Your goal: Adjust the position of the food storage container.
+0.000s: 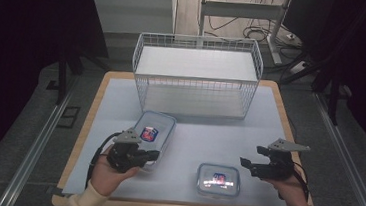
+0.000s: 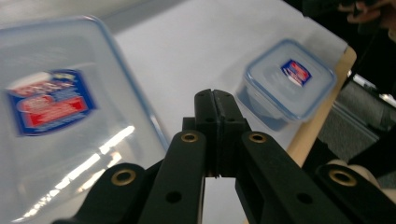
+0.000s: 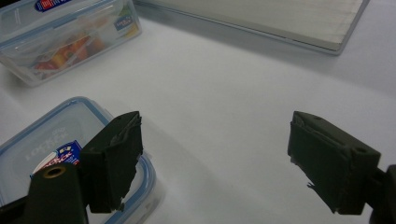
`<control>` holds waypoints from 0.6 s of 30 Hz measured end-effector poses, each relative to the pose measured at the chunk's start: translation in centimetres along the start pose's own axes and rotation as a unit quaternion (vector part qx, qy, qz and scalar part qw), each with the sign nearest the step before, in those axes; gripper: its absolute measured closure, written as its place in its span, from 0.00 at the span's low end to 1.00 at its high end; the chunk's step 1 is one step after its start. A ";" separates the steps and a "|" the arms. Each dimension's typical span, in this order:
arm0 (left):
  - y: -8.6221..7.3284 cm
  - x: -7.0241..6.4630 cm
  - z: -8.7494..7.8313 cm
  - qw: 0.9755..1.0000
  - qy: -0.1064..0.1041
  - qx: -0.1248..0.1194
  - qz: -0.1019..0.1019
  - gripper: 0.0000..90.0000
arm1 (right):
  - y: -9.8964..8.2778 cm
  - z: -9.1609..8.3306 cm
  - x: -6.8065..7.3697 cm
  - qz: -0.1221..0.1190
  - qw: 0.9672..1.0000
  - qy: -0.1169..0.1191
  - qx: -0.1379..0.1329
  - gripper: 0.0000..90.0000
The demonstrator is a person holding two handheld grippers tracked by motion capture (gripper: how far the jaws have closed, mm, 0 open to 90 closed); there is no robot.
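Observation:
A large clear box with a blue-rimmed lid (image 1: pixel 154 130) (image 2: pixel 51 107) (image 3: pixel 70 32) lies left of centre on the white mat. A smaller box of the same kind (image 1: pixel 218 179) (image 2: pixel 289 81) (image 3: pixel 42 149) sits near the front edge. My left gripper (image 1: pixel 154 155) (image 2: pixel 215 95) hovers by the large box's near right corner, its jaws pressed together with nothing between them. To the right of the small box my right gripper (image 1: pixel 250 157) (image 3: pixel 215 140) is held wide open and empty, pointing left, its left jaw over the small box's corner.
A white wire basket (image 1: pixel 192 91) with a pale floor board (image 3: pixel 261 18) stands at the back of the table. The white mat (image 1: pixel 192 144) covers the wooden tabletop. Cables and stand legs lie on the floor behind.

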State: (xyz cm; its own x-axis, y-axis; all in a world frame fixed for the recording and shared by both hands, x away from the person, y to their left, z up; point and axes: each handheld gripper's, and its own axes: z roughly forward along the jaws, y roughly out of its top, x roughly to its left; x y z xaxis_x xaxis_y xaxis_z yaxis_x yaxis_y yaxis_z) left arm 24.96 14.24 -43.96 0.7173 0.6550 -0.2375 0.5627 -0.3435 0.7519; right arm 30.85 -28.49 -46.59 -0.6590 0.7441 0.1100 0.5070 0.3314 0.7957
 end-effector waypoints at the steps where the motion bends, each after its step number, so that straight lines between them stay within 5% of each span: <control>1: 0.0 -0.4 0.3 1.000 -0.002 0.007 0.005 1.00 | 0.0 0.0 0.0 0.000 1.000 0.000 0.001 0.20; 9: -0.4 -2.1 2.0 0.999 -0.009 0.032 0.022 1.00 | -0.1 0.1 0.1 0.007 1.000 0.014 0.001 0.20; 18: -1.3 -2.6 3.8 0.998 0.000 0.063 0.031 1.00 | -0.3 0.0 -0.1 0.016 1.000 0.015 -0.001 0.20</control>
State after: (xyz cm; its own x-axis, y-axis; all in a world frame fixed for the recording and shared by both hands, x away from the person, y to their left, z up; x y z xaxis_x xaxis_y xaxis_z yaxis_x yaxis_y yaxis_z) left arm 23.94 10.39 -46.63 0.7519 0.6303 -0.1934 0.5651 -0.4650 0.6815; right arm 30.78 -28.71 -46.82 -0.6587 0.7366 0.1536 0.5276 0.3066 0.7923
